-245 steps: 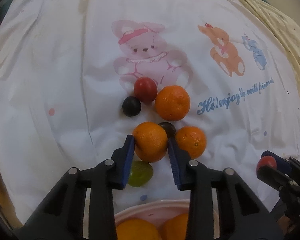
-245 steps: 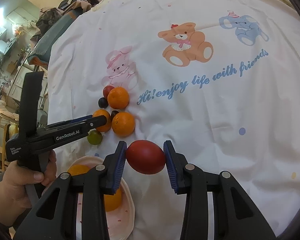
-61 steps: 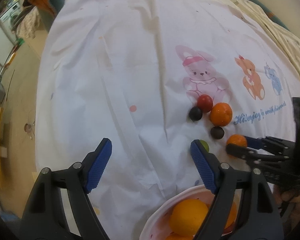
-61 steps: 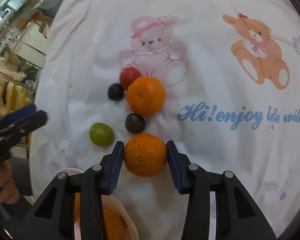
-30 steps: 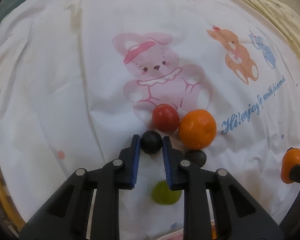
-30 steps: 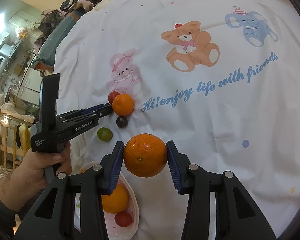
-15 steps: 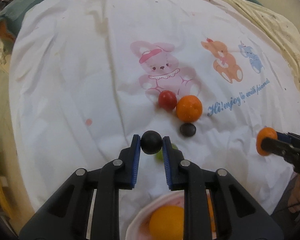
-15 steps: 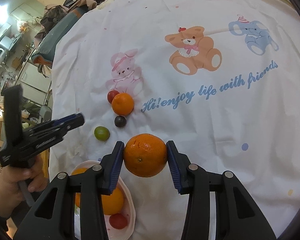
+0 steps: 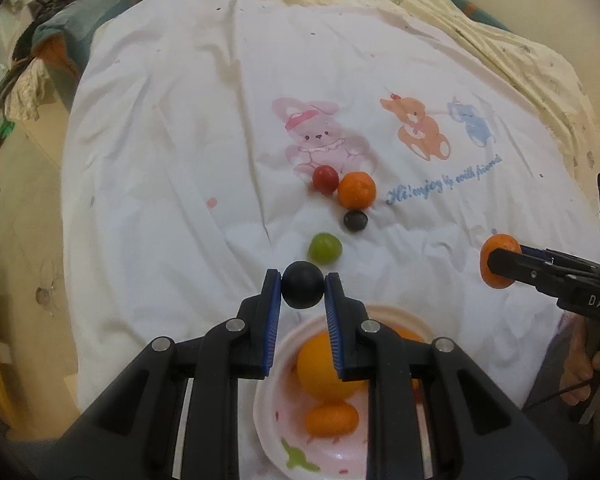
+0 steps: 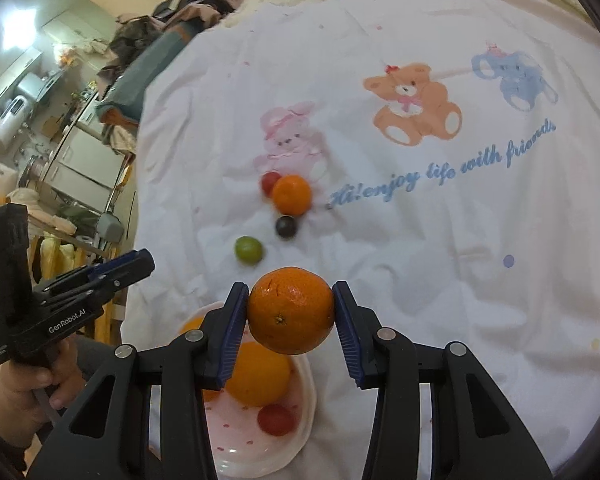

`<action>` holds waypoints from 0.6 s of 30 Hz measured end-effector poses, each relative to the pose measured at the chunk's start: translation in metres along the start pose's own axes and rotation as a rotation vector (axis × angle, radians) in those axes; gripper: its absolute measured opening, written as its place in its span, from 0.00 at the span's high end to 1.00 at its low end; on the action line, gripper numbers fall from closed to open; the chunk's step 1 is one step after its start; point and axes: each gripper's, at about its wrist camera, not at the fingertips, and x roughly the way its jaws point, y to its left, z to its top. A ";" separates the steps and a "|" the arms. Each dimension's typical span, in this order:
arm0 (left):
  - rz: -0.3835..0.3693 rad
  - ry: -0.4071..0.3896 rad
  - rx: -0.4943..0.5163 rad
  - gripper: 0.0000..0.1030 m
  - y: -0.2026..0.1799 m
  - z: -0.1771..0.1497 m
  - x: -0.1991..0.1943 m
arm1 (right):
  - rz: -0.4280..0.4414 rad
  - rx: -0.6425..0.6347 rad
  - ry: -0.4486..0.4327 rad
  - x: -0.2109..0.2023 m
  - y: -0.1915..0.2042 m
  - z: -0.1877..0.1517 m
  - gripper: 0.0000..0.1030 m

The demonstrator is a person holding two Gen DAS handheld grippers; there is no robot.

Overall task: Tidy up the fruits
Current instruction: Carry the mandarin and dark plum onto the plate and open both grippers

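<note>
My left gripper (image 9: 302,286) is shut on a dark plum (image 9: 302,285) and holds it above the far rim of the pink bowl (image 9: 332,456). My right gripper (image 10: 290,312) is shut on an orange (image 10: 290,316) above the same bowl (image 10: 256,452), which holds oranges and a red fruit (image 10: 275,420). On the white sheet lie a red fruit (image 9: 325,178), an orange (image 9: 356,189), a dark plum (image 9: 355,221) and a green fruit (image 9: 325,247). In the right wrist view they are the red fruit (image 10: 269,182), orange (image 10: 291,195), plum (image 10: 286,227) and green fruit (image 10: 248,249).
The white printed sheet (image 9: 180,128) covers a bed with a cream quilt (image 9: 540,64) behind. The floor drops off at the left edge (image 9: 28,200). Furniture and clutter stand beyond the bed (image 10: 60,120).
My left gripper has pulled back and up with the dark plum, now over the bowl's rim. My right gripper still holds the orange, closer over the bowl.
</note>
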 end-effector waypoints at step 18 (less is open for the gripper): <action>-0.059 0.034 -0.094 0.82 0.013 -0.065 -0.002 | 0.034 0.013 0.088 0.018 0.010 -0.057 0.56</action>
